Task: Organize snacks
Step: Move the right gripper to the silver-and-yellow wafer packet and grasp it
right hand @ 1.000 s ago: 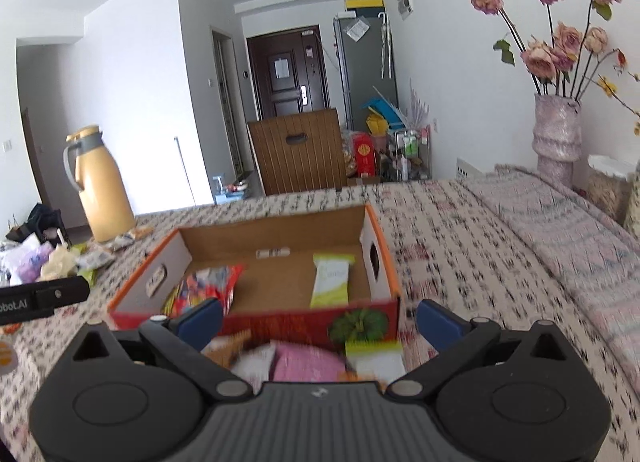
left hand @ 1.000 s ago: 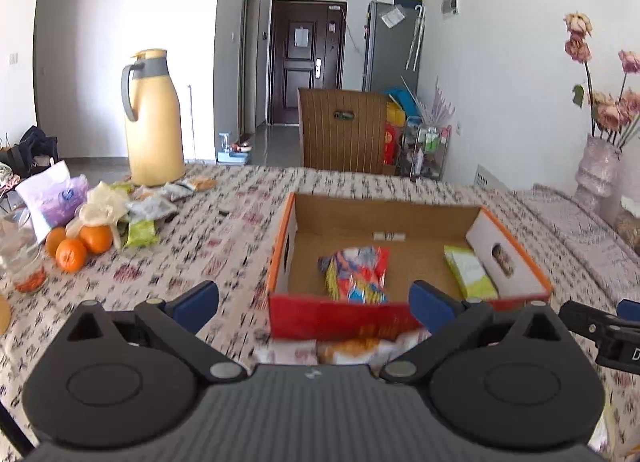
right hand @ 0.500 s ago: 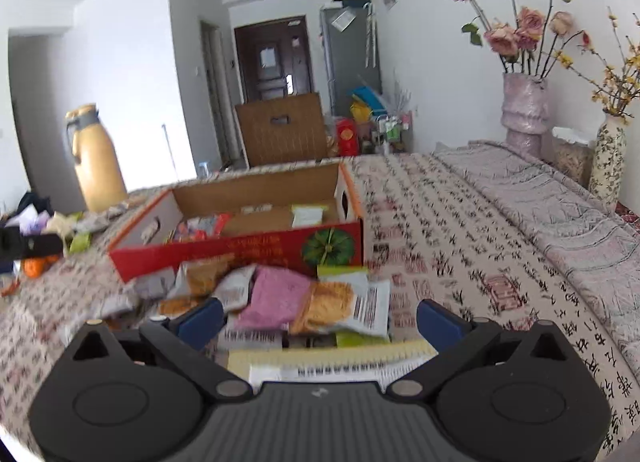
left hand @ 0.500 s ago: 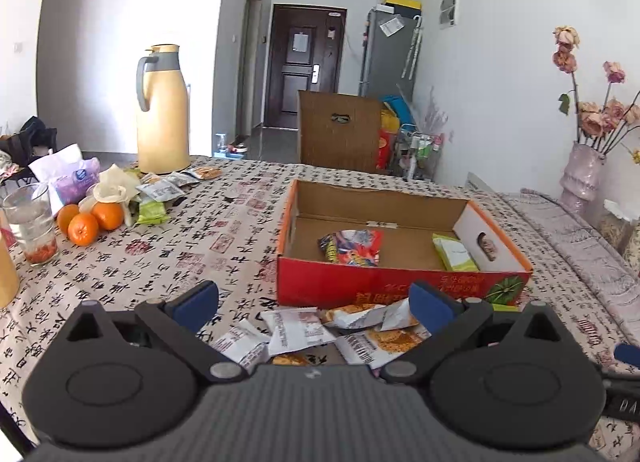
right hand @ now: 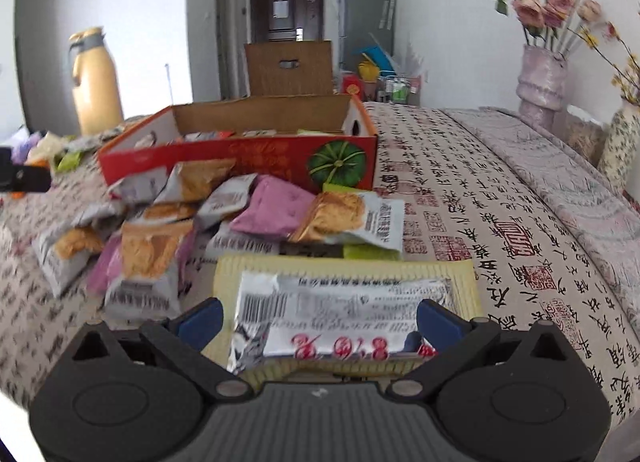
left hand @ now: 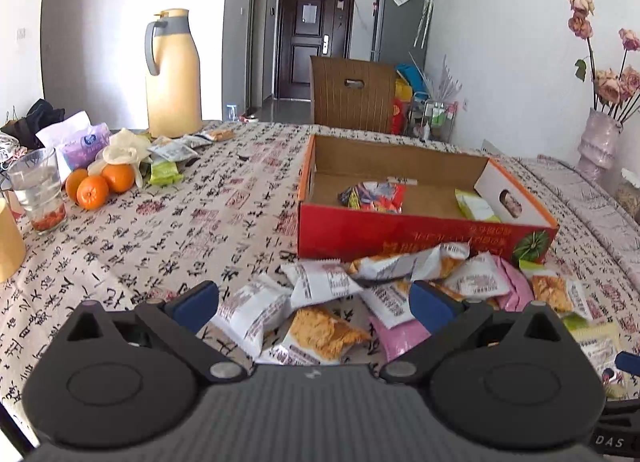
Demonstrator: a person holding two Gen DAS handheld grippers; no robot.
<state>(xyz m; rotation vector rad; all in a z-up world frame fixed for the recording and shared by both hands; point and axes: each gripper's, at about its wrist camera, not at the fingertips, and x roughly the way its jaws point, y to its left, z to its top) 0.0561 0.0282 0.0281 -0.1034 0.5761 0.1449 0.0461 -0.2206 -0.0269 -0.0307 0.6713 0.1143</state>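
Left gripper point(left hand: 314, 304), fingers spread wide and empty, hovers above a heap of snack packets point(left hand: 400, 290) lying on the patterned tablecloth point(left hand: 168, 230) just in front of the red cardboard box point(left hand: 400, 236). The box holds a colourful packet point(left hand: 374, 197) and a green packet point(left hand: 476, 206). Right gripper point(right hand: 320, 320), fingers likewise apart, straddles a silver-and-yellow packet point(right hand: 344, 302) at the near edge of the heap; contact cannot be determined. Oranges point(left hand: 100, 184) and a yellow thermos point(left hand: 172, 70) stand well apart.

Both grippers' fingers point(left hand: 196, 299) point(right hand: 438, 318) spread wide.
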